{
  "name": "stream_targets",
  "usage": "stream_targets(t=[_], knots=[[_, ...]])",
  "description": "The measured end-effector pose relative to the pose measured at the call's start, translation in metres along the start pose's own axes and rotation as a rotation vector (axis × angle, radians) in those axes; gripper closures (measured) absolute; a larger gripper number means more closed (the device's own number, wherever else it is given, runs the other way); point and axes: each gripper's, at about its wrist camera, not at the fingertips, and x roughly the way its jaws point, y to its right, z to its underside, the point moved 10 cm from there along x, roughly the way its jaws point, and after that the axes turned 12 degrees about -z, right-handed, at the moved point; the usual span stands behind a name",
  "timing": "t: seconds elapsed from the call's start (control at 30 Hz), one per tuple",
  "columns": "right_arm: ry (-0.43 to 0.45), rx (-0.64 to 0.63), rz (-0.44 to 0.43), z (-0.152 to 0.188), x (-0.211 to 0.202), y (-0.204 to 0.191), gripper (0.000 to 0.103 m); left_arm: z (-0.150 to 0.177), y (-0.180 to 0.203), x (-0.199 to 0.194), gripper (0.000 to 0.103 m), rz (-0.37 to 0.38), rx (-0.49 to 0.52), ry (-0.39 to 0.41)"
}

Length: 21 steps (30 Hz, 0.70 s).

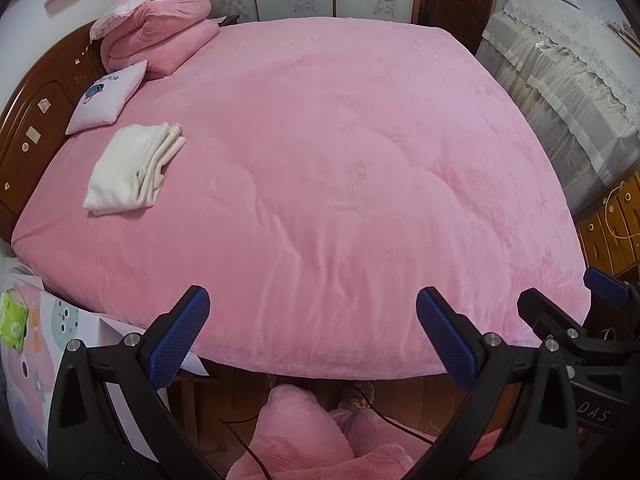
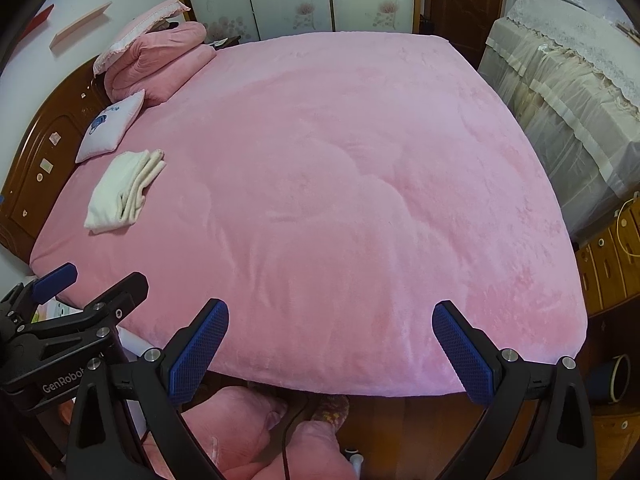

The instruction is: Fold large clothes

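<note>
View over the bed (image 1: 320,160) from its foot edge. My left gripper (image 1: 312,332) and right gripper (image 2: 330,344) both hang side by side above the near edge, jaws spread wide, holding nothing. The folded white garment (image 1: 128,170) lies flat on the pink cover at far left, near the wooden headboard (image 1: 36,120), just in front of a small pink cushion (image 1: 106,96) and well apart from both grippers.

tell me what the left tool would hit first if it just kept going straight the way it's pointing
Most likely the pink bedcover. The left tool is open and empty, above the bed's near edge, aimed across the bare pink surface. The folded white garment lies off to the left, out of that line. Depth is uncertain.
</note>
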Motion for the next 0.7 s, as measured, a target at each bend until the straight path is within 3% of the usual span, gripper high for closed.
stream_targets(t=[0.7], knots=[[-0.016, -0.011, 0.017, 0.014, 0.007, 0.004, 0.000, 0.018, 0.000, 0.012, 0.001, 0.005, 0.025, -0.038]])
